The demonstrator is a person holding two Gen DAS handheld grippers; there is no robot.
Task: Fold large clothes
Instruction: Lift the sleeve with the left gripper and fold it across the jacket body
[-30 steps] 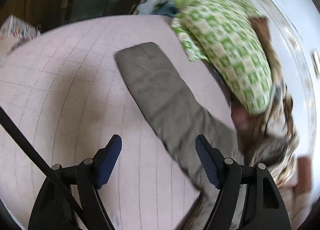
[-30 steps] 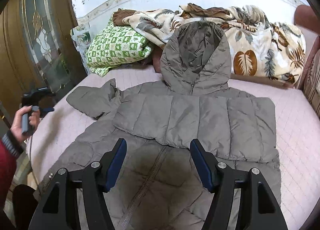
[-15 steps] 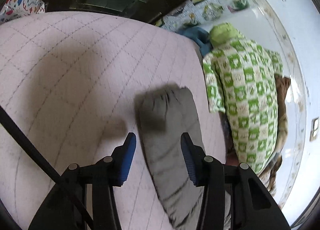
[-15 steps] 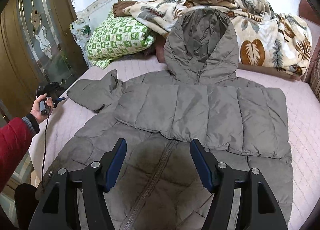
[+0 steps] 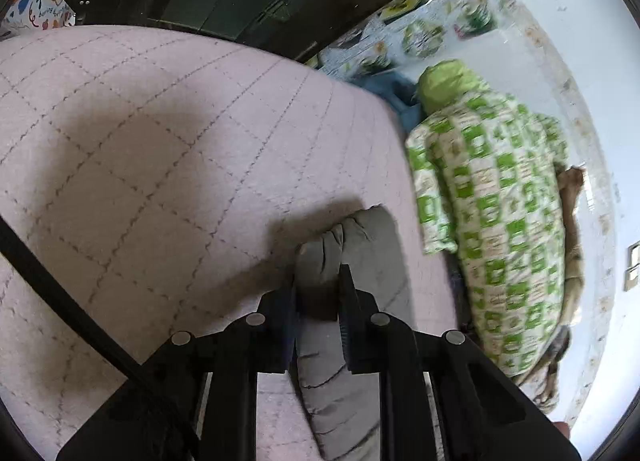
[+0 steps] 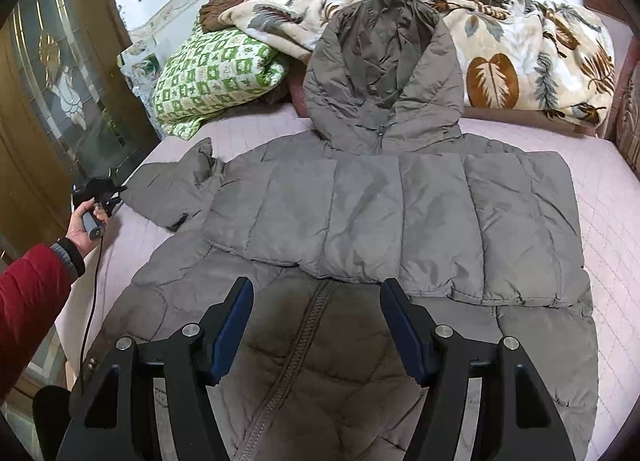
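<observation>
A grey hooded puffer jacket (image 6: pixel 384 213) lies front-up on the pink quilted bed (image 6: pixel 600 189), hood toward the wall. Its right sleeve is folded across the chest. Its left sleeve (image 6: pixel 172 189) sticks out toward the bed's left edge. My left gripper (image 5: pixel 318 285) is shut on the cuff end of that sleeve (image 5: pixel 352 245); it also shows small in the right wrist view (image 6: pixel 100 197), held by a hand. My right gripper (image 6: pixel 316 325) is open and empty, hovering above the jacket's zipper (image 6: pixel 296 353) near the hem.
A green-and-white checked pillow (image 6: pixel 216 77) and a leaf-print blanket (image 6: pixel 520 61) are piled along the wall behind the hood. A glass-panelled wooden door (image 6: pixel 52 93) stands left of the bed. My red-sleeved arm (image 6: pixel 32 301) reaches over the bed's left edge.
My left gripper moved in onto the sleeve's cuff and closed on it. My right gripper stayed open, shifting slightly closer over the jacket front.
</observation>
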